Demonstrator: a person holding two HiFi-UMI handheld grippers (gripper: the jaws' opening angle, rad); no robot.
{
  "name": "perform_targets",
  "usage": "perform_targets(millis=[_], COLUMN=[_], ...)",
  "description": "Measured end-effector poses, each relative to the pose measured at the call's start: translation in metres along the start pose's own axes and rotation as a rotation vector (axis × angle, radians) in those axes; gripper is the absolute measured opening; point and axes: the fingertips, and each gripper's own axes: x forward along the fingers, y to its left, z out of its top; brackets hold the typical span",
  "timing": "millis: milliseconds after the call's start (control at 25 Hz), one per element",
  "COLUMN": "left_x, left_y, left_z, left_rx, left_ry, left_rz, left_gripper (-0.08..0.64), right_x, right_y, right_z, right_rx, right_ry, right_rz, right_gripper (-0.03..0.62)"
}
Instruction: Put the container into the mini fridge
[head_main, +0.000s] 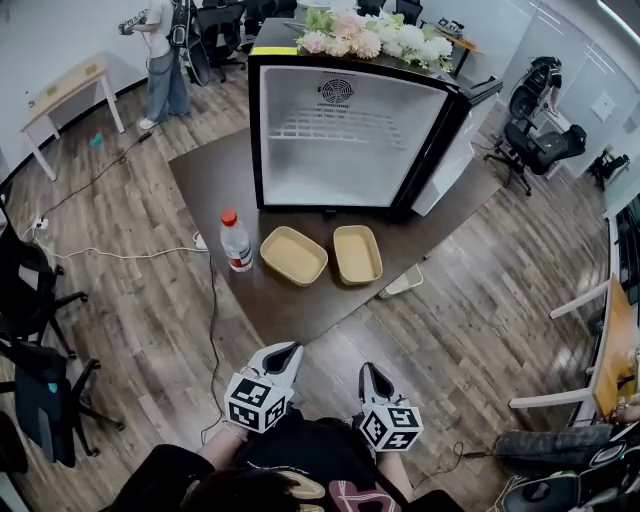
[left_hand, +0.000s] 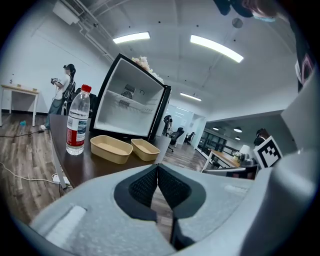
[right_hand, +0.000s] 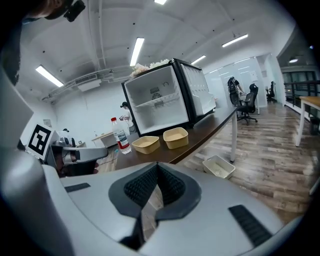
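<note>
Fingers (left_hand: 142, 187) pressed together on left gripper (head_main: 284, 350) and right gripper (head_main: 368, 372), both empty. Two containers (head_main: 293, 255) sit on the table (head_main: 300, 305), just before the open fridge (head_main: 254, 130). Probably light, thin-walled and flexy, so I'd pinch the near rim.

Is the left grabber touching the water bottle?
Apart. The head view shows the left gripper low in the picture, with table and floor between it and the water bottle.

The dark table (head_main: 212, 172) carries a mini fridge (head_main: 350, 140), water bottle (head_main: 236, 243), left container (head_main: 293, 255) and right container (head_main: 357, 254).
</note>
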Motion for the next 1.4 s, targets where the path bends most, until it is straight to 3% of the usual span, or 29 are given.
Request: perform_targets(millis=[440, 760, 960, 1120, 1400], left_x=[0.028, 0.045, 0.063, 0.078, 0.104], left_y=[0.031, 0.038, 0.052, 0.07, 0.083], left_z=[0.01, 0.013, 0.022, 0.029, 0.043], left_rx=[0.018, -0.01, -0.018, -0.096, -0.096], left_ry=[0.072, 0.066, 0.045, 0.026, 0.008], left_rz=[-0.048, -0.026, 0.031, 0.086, 0.169], left_gripper=[0.009, 0.009, 0.009, 0.009, 0.009], right_x=[0.034, 0.055, 0.086, 0.113, 0.155], right_y=[0.005, 0.004, -0.015, -0.026, -0.038], right_z=[0.011, 0.043, 0.056, 0.073, 0.083], right_rx=[-0.028, -0.106, -0.14, -0.187, -0.276], right_ry=[0.011, 0.011, 0.049, 0.062, 0.172], right_rz=[-0.035, 0.027, 0.072, 0.109, 0.258], right_gripper=[0.008, 0.019, 0.046, 0.065, 0.138])
